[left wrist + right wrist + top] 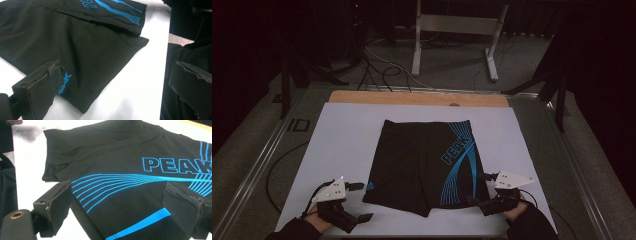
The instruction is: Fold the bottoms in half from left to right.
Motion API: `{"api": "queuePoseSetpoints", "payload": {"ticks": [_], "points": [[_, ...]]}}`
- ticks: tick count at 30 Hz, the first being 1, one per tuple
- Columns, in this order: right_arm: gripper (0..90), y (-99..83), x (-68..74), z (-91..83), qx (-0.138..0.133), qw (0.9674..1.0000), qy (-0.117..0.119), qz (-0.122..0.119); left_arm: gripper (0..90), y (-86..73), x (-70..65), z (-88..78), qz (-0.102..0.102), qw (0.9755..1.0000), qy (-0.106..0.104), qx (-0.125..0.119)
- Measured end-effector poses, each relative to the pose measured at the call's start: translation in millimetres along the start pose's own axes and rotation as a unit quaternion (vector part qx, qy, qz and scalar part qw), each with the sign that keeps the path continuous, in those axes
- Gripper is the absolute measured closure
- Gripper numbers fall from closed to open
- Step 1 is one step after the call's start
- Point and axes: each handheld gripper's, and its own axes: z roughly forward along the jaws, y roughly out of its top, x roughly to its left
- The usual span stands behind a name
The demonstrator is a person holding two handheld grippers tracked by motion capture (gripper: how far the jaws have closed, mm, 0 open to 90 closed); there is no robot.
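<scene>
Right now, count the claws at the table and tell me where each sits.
2. The left claw sits open by the near left leg of the black shorts; the right claw sits open at the near right leg hem.

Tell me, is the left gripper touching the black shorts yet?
Apart. The high view shows white table between the left gripper and the shorts, with its jaws open.

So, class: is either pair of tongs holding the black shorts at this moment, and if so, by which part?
Nothing is held. Both the left tongs and the right tongs stand open beside the leg hems of the shorts, which lie flat on the table.
</scene>
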Motion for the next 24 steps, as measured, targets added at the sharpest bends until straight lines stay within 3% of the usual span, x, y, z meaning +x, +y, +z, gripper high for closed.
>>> {"api": "queuePoseSetpoints", "payload": {"ticks": [10, 16, 24], "points": [[10.3, -3.0, 1.5, -3.3, -0.006, 1.0000, 0.001, 0.004, 0.0, 1.0, 2.0, 2.7, -0.003, 1.0000, -0.005, -0.003], [10.4, -3.2, 3.7, 1.2, 0.010, 0.9998, 0.016, -0.003, 0.0, -0.2, 1.0, 3.1, -0.003, 1.0000, -0.002, -0.002], [10.4, -2.0, 2.9, 4.2, 0.014, 0.9997, 0.018, -0.003, 0.0, -1.4, -0.7, 1.4, -0.006, 1.0000, -0.002, -0.002]]}}
